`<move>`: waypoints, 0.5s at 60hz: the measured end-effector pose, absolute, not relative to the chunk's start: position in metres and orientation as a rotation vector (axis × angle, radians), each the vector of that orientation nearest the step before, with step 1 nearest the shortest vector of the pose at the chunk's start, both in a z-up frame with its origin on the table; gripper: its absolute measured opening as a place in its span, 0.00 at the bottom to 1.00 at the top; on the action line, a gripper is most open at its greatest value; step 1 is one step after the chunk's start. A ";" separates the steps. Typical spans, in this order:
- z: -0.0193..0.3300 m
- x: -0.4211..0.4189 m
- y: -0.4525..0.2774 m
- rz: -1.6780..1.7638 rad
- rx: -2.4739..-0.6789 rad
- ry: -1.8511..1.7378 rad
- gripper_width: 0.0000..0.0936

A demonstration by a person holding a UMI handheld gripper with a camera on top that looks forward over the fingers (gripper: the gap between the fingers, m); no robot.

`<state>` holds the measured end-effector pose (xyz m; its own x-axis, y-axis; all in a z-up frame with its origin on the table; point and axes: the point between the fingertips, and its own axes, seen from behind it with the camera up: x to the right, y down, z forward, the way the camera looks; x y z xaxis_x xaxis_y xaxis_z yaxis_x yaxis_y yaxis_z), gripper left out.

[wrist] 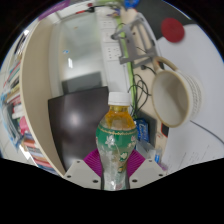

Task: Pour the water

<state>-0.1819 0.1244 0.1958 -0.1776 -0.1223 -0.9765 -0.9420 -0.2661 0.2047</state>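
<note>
Gripper view
- Gripper [116,168]: fingers closed in on the bottle, the purple pads [95,161] pressing its lower body from both sides, no gap seen at either one.
- Bottle [116,135]: clear plastic, upright, held between the fingers; white cap on top, yellow liquid at the shoulder, green label round the middle. Its base is hidden below the fingers, so whether it rests on anything cannot be told.
- Cup [171,96]: cream-coloured, tipped on its side with its mouth facing the camera, right of the bottle and apart from it; a handle shows on its upper rim. What carries it cannot be told.
- Blue thing [147,129]: small, between the bottle and the cup, just below the cup's rim; what it is cannot be told.
- Dark panel [78,121]: black, glossy, behind the bottle on its left, its top edge level with the bottle's cap.
- Wires [136,60]: thin cables hanging down behind the bottle's cap, by a grey frame.
- Red thing [174,29]: round, far beyond the cup, high up.
- Open room: pale bare floor beyond the dark panel, left of the wires; a narrow gap between bottle and cup.
</note>
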 end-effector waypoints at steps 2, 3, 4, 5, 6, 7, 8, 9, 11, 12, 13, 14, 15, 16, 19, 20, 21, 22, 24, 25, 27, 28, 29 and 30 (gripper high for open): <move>0.206 -0.180 0.125 1.433 -1.461 1.162 0.30; 0.211 -0.178 0.125 1.385 -1.493 1.098 0.30; 0.217 -0.175 0.124 1.336 -1.515 1.035 0.30; 0.223 -0.170 0.124 1.282 -1.534 0.978 0.30; 0.233 -0.166 0.124 1.222 -1.565 0.929 0.30; 0.239 -0.161 0.125 1.164 -1.584 0.869 0.30; 0.245 -0.156 0.125 1.103 -1.602 0.807 0.30; 0.250 -0.149 0.126 1.037 -1.619 0.747 0.30; 0.260 -0.134 0.126 0.899 -1.646 0.634 0.30; 0.265 -0.126 0.126 0.833 -1.655 0.584 0.30; 0.270 -0.119 0.126 0.771 -1.660 0.538 0.30; 0.275 -0.111 0.126 0.711 -1.665 0.493 0.30; 0.274 -0.103 0.127 0.650 -1.649 0.448 0.30; 0.277 -0.095 0.127 0.593 -1.652 0.412 0.30; 0.286 -0.069 0.126 0.432 -1.673 0.324 0.30; 0.285 -0.060 0.126 0.380 -1.676 0.297 0.30; 0.284 -0.051 0.125 0.327 -1.681 0.269 0.30; 0.283 -0.042 0.125 0.278 -1.684 0.242 0.30; 0.278 -0.025 0.124 0.193 -1.687 0.198 0.30; 0.275 -0.016 0.123 0.155 -1.687 0.182 0.30; 0.265 0.001 0.123 0.094 -1.682 0.160 0.30; 0.259 0.010 0.124 0.065 -1.688 0.149 0.30; 0.252 0.017 0.124 0.038 -1.698 0.136 0.30; 0.244 0.024 0.125 0.015 -1.710 0.124 0.30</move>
